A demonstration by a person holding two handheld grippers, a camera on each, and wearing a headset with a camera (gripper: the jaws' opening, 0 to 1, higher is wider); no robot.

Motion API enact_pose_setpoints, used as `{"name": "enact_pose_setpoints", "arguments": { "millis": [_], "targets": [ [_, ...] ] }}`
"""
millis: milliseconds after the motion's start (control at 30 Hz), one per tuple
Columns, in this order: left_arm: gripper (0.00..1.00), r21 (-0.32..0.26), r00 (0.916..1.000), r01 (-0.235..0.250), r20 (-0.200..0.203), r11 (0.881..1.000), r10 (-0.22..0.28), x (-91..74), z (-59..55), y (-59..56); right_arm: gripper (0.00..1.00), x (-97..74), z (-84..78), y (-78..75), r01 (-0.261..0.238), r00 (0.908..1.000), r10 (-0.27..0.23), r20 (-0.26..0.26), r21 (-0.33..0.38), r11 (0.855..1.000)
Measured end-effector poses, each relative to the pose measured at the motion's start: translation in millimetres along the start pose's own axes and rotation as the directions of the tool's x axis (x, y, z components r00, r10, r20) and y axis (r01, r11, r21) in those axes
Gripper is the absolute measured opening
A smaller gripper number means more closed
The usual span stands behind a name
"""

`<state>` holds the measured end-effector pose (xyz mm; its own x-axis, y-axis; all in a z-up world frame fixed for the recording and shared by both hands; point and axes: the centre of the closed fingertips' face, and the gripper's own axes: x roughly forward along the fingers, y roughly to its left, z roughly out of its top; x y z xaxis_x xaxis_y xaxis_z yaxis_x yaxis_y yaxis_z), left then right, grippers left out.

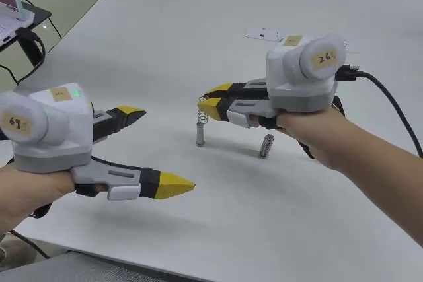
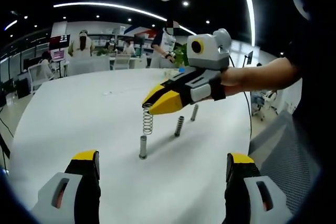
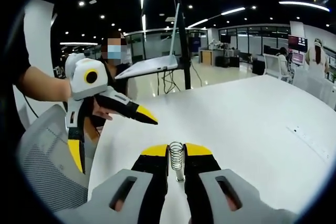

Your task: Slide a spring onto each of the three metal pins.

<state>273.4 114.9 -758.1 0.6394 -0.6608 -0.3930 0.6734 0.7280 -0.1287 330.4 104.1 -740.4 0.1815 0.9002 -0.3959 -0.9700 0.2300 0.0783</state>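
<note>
risk, as i judge it: spring may buckle or flick free if the right tongs push down off the pin's line, or they may tip the pin over. right tongs pinch the spring near its top, its lower end hanging just over the bare pin on the counter. left tongs are spread wide, holding nothing, near and left of it. second pin, to the right, already wears a spring
</note>
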Motion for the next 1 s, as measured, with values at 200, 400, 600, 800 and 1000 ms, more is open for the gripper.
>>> {"name": "enact_pose_setpoints", "arguments": {
  "millis": [200, 400, 600, 800, 1000],
  "targets": [
    [0.98, 0.004, 0.9999, -0.001, 0.014, 1.000, 0.001, 1.5, 6.3, 0.7, 0.08, 4.8, -3.5, 0.7, 0.005, 1.0000, -0.005, -0.008, -0.007, 1.000],
    [0.98, 0.000, 0.9999, -0.001, 0.015, 1.000, 0.001, 1.3, 5.4, 0.0, 0.08, 8.9, -7.1, -2.7, 0.012, 0.9999, -0.012, -0.010, 0.006, 1.000],
    [0.98, -0.006, 1.0000, -0.001, 0.009, 1.000, 0.001, -0.7, 0.6, -0.2, 0.08, 14.9, -13.0, -1.9, 0.008, 0.9995, -0.008, -0.030, -0.007, 1.000],
    [0.98, -0.012, 1.0000, -0.002, 0.008, 1.000, 0.002, -1.3, -2.2, 0.4, 0.08, 20.1, -19.9, -2.4, 0.011, 0.9991, -0.010, -0.042, 0.006, 1.000],
    [0.98, -0.009, 1.0000, 0.003, 0.006, 1.000, -0.003, -1.2, -3.2, -1.2, 0.08, 24.9, -29.5, -1.9, 0.015, 0.9979, -0.015, -0.064, 0.009, 1.000]
  ]
}}
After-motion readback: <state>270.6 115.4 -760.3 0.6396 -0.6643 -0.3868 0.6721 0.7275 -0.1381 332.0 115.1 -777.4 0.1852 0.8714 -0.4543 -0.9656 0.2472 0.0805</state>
